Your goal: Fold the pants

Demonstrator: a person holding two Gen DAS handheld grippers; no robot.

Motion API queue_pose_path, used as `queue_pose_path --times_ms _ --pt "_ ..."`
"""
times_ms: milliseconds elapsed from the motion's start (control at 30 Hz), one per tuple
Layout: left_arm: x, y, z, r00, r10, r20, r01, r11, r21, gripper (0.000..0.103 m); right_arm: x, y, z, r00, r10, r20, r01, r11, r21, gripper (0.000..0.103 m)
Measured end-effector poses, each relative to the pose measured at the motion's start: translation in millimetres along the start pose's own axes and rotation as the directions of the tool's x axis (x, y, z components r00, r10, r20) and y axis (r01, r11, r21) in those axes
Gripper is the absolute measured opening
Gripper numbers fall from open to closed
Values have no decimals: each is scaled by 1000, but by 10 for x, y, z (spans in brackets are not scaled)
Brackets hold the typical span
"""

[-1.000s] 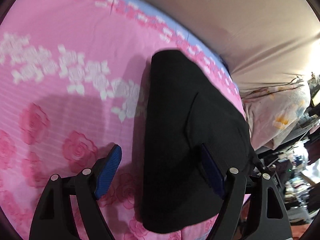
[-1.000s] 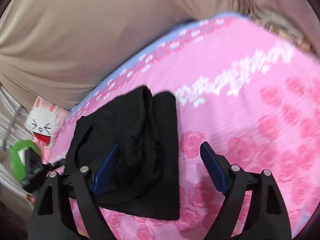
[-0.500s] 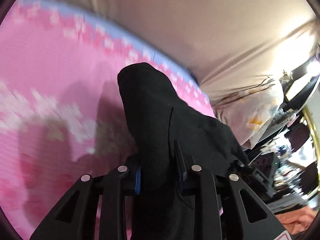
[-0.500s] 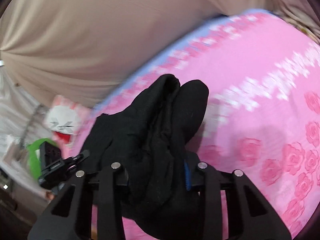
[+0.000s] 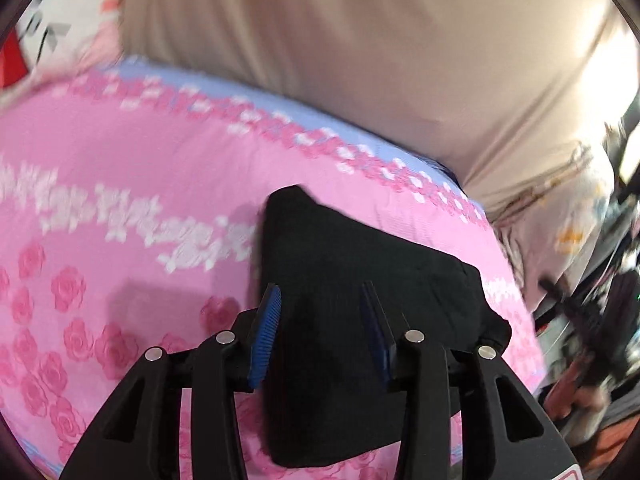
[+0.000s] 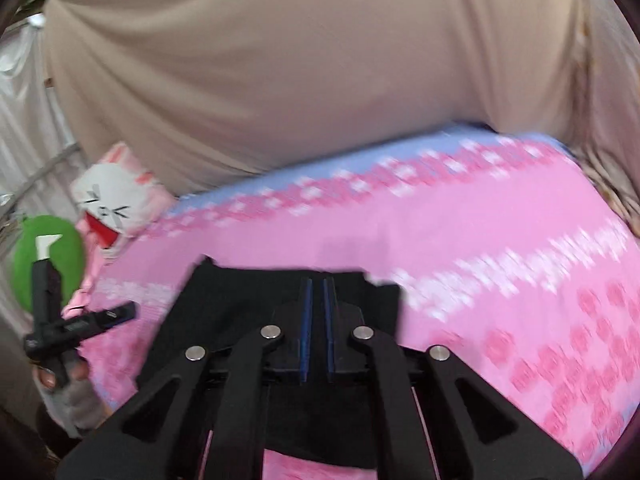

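Pants (image 5: 352,264): matt black cloth. Bedsheet (image 5: 120,184): pink printed cloth. Left gripper (image 5: 320,320): black matt plastic, ribbed blue pads (image 5: 267,332), shiny metal rivets.

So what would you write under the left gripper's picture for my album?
Open left gripper above folded black pants lying on a pink rose bedsheet.

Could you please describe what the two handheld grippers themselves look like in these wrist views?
Both the left gripper and the right gripper are matte black plastic linkages with triangular cut-outs and round silver pins at the joints. Their fingers carry blue ribbed pads. No cables show. A red-edged white label sits at the left one's corner.
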State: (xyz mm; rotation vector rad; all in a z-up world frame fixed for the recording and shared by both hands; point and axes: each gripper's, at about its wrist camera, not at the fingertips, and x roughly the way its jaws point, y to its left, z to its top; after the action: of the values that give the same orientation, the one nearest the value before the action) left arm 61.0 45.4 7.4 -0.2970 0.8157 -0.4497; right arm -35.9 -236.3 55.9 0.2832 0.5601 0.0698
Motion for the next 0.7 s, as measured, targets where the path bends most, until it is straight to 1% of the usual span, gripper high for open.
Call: queue_pose_path --times_ms 33,67,100,133,167,200,233,267,300,333,367,400,433,467,567,667,700 --pt "11 -60 -38 1000 12 2 -12 1000 27 42 140 33 7 1000 -11 -20 10 1000 -24 5" --pt "49 -117 -39 1000 26 3 -26 999 41 45 392 24 -34 996 -48 -75 44 997 -58 6" --pt "103 -170 -47 999 45 -1 -44 997 55 45 613 -8 -95 987 -93 -134 83 993 -83 6" --pt "167 -235 -87 998 63 -9 -62 995 75 45 1031 -174 -257 950 -162 -266 140 985 -102 3" --pt "244 -268 -123 997 71 -19 -69 994 86 45 1210 -316 -361 941 -142 -308 130 990 -59 1" --pt "271 -266 -152 996 81 -27 -78 993 90 45 1114 -368 -336 955 -100 -279 105 994 4 1" --pt "317 -268 -178 994 102 -35 -98 990 98 45 1035 -375 -297 954 -86 -288 98 995 27 3" --pt "341 -265 -218 990 134 -35 -129 985 115 46 877 -363 -244 963 -74 -261 89 995 48 11" --pt "342 -273 -240 988 150 -33 -145 981 126 47 632 -356 -200 977 -50 -209 66 995 70 13" --pt "332 -272 -266 987 155 -28 -151 980 130 52 465 -366 -203 982 -30 -189 46 996 81 19" --pt "286 -266 -291 990 137 -16 -133 983 129 59 361 -380 -223 984 -19 -179 35 995 88 32" --pt "232 -262 -315 993 117 -5 -115 986 123 63 236 -400 -270 985 -8 -170 25 995 99 41" --pt "191 -259 -332 995 99 6 -99 988 119 65 146 -447 -354 985 -4 -175 25 993 116 51" --pt "140 -263 -356 996 84 17 -85 989 121 66 120 -460 -437 982 -10 -191 34 992 121 51" --pt "114 -295 -408 996 89 19 -91 988 125 68 190 -461 -647 971 1 -237 35 988 150 51" --pt "155 -308 -445 995 96 -3 -95 989 115 68 321 -468 -761 970 36 -240 9 982 187 51" --pt "159 -310 -453 996 94 -10 -92 990 111 68 356 -470 -761 971 46 -233 -1 982 191 47"
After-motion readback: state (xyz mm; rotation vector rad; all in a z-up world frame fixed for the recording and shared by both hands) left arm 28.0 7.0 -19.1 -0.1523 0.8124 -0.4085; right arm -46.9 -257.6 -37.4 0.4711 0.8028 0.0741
